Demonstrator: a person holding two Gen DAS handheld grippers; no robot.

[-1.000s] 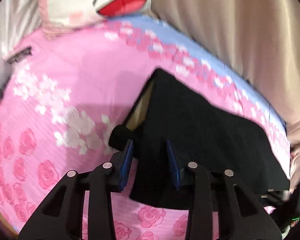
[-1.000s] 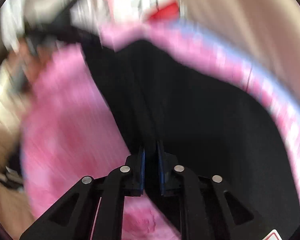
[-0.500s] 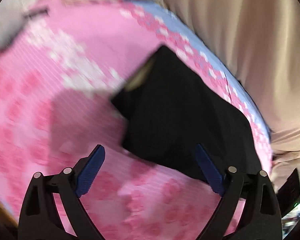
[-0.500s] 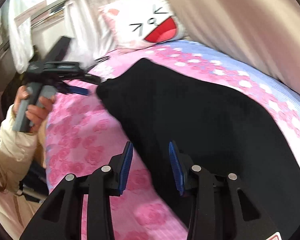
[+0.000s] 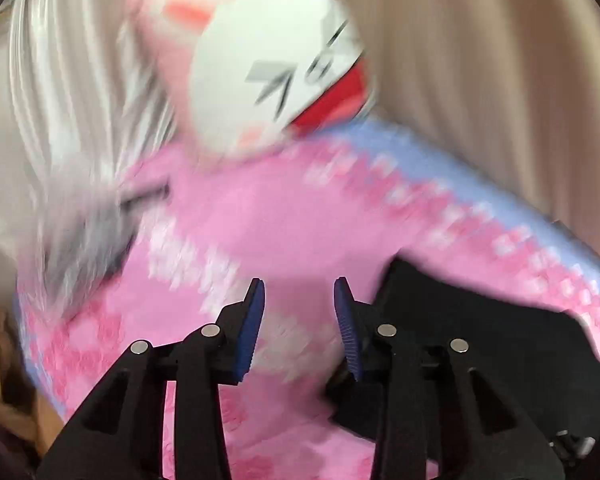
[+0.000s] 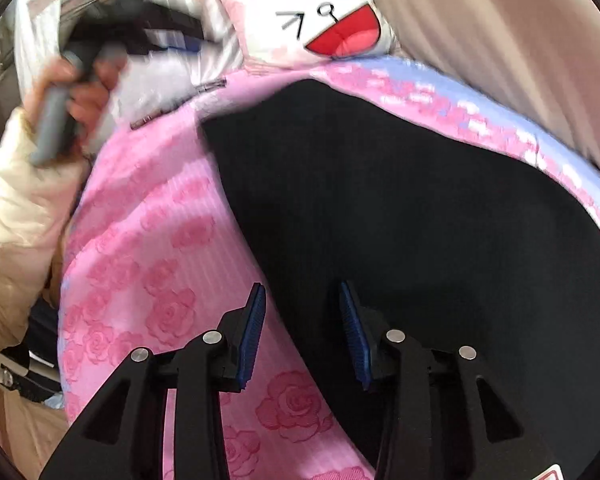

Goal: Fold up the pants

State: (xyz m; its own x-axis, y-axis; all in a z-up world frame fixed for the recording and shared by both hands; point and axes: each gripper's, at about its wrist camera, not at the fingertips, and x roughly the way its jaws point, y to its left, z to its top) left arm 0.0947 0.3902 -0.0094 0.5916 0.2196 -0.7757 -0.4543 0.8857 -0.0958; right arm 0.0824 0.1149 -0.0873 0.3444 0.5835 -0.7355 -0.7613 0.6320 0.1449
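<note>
We hold both tools above the bed [image 6: 148, 240], and neither grips anything. The left gripper [image 5: 299, 292] has its fingers spread, with only pink bedspread [image 5: 260, 220] showing between the blue ribbed pads [image 5: 252, 328]; the view is motion-blurred. The right gripper [image 6: 302, 296] also has its fingers spread; the near edge of the pants [image 6: 400, 208] runs through the gap between its pads, without visible contact. The pants lie flat on the bedspread as a broad black slab. From the right fingers they extend ahead and to the right; their long axis runs from the near right toward the far left, ending at a corner short of the cat-face pillow [image 6: 320, 20]. From the left fingers the pants [image 5: 480, 328] lie to the right and slightly behind the right pad, so the right gripper is the nearer one. We judge the fold already partly made, and that the next grasp depends on reaching the near edge from the right side. The fabric is matte, dark and limp, with a faint woven texture; its outline is straight along one side and curved in the lens. The bedspread is quilted pink with a rose pattern and a pale blue border, soft enough to give under pressure.
</note>
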